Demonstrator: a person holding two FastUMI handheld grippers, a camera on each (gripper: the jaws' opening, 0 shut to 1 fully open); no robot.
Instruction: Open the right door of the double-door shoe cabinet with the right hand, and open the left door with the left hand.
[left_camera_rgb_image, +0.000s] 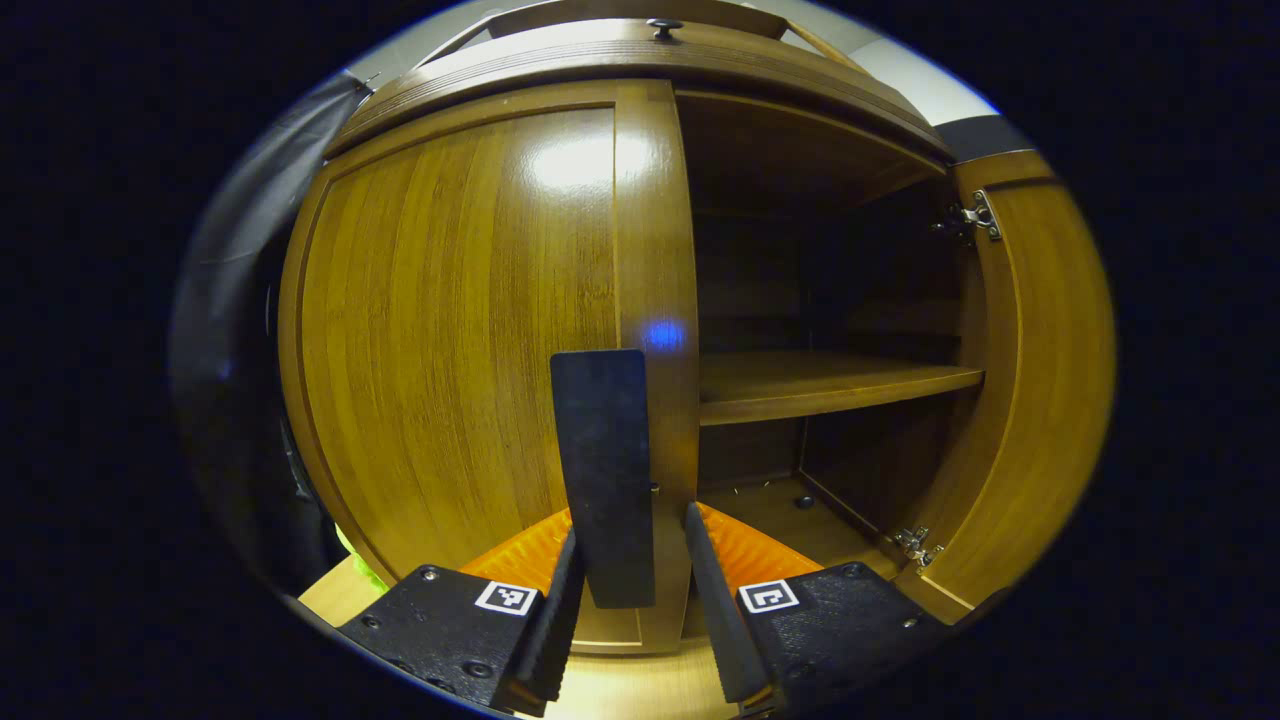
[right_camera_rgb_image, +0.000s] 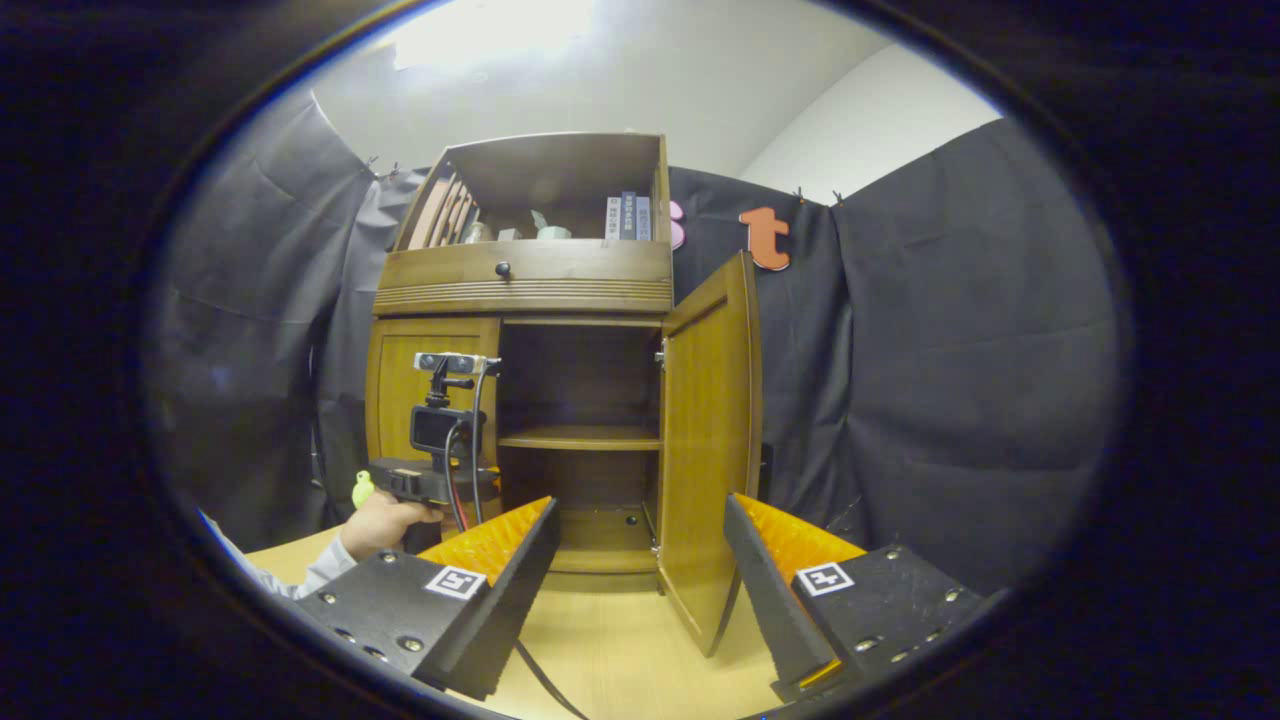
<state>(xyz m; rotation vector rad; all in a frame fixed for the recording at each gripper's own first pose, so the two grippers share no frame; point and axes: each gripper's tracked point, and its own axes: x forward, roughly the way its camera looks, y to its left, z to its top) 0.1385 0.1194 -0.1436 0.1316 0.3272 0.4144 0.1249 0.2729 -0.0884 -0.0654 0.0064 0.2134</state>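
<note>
The wooden shoe cabinet's left door (left_camera_rgb_image: 460, 330) is closed, and its flat dark handle (left_camera_rgb_image: 602, 470) stands upright along the door's inner edge. My left gripper (left_camera_rgb_image: 632, 530) is open around that handle: the left finger is close against it and a gap shows on the right. The right door (left_camera_rgb_image: 1040, 380) is swung wide open, baring a shelf (left_camera_rgb_image: 820, 380). My right gripper (right_camera_rgb_image: 640, 505) is open and holds nothing, well back from the cabinet, with the open right door (right_camera_rgb_image: 710, 440) ahead. There the left gripper (right_camera_rgb_image: 440, 480), held by a hand (right_camera_rgb_image: 375, 525), sits at the left door (right_camera_rgb_image: 400, 400).
Above the doors are a drawer with a round knob (right_camera_rgb_image: 503, 268) and an open shelf with books (right_camera_rgb_image: 625, 215). The cabinet stands on a light wooden tabletop (right_camera_rgb_image: 620, 650). A black cable (right_camera_rgb_image: 545, 680) runs across it. A small green object (right_camera_rgb_image: 362, 490) lies left of the cabinet.
</note>
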